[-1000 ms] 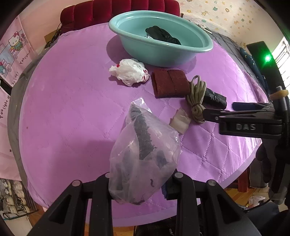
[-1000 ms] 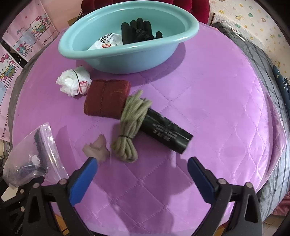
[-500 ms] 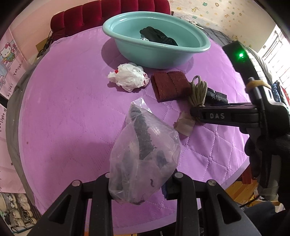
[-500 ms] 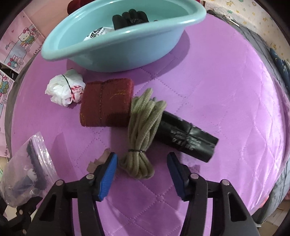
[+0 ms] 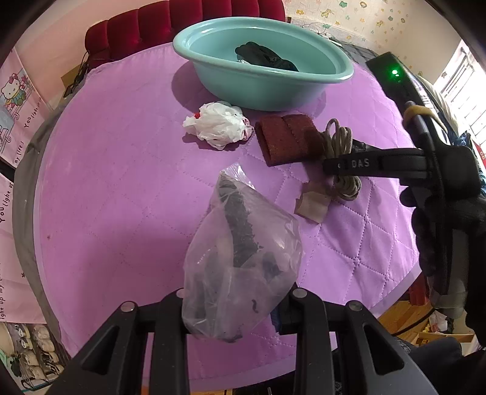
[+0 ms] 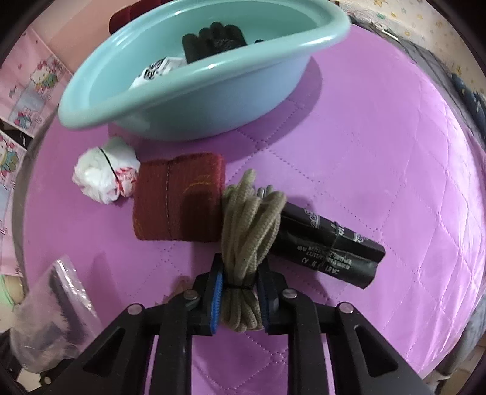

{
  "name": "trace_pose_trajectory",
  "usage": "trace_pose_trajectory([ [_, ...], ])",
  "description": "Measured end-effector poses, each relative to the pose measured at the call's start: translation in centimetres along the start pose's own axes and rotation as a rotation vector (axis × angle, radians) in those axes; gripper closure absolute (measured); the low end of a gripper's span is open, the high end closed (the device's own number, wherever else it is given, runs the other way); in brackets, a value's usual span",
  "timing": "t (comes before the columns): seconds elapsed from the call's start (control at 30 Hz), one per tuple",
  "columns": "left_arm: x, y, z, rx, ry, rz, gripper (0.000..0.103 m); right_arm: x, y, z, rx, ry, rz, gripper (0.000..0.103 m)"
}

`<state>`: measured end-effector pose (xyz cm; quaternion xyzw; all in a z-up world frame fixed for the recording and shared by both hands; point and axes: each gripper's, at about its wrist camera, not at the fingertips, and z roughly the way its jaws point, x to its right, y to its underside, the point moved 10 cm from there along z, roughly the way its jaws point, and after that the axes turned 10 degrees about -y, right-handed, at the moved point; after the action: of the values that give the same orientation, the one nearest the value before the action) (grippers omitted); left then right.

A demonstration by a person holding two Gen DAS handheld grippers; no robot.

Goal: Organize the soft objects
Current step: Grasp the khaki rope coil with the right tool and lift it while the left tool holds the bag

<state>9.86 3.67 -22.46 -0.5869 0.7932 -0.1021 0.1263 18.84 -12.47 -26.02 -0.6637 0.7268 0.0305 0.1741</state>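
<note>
My left gripper [image 5: 235,307] is shut on a clear plastic bag [image 5: 240,258] with dark items inside, held above the purple quilted table [image 5: 121,182]. My right gripper [image 6: 240,291] is shut on a coiled khaki rope [image 6: 247,231] that lies on the table; it also shows in the left wrist view [image 5: 343,145]. Beside the rope lie a dark red folded cloth [image 6: 179,197], a black roll [image 6: 328,243] and a crumpled white plastic bag [image 6: 103,173]. A teal basin [image 6: 188,91] at the back holds a black glove [image 6: 212,39] and a white packet [image 6: 155,71].
A small beige scrap [image 5: 313,203] lies on the table left of the rope. A red tufted sofa [image 5: 182,27] stands behind the table. The table's front edge is close below both grippers. The clear bag shows at lower left in the right wrist view [image 6: 51,313].
My right gripper has moved forward and down over the rope's near end and closed from wide open onto it. My left gripper still holds the clear bag, nearly still.
</note>
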Motion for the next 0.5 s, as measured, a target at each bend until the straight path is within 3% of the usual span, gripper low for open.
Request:
trace_pose_trajectory([
  [0.5,1.6,-1.1,-1.4,0.033,-0.009,-0.038,0.072,-1.2,1.1,-4.5,0.006,-0.040,-0.127,0.085],
])
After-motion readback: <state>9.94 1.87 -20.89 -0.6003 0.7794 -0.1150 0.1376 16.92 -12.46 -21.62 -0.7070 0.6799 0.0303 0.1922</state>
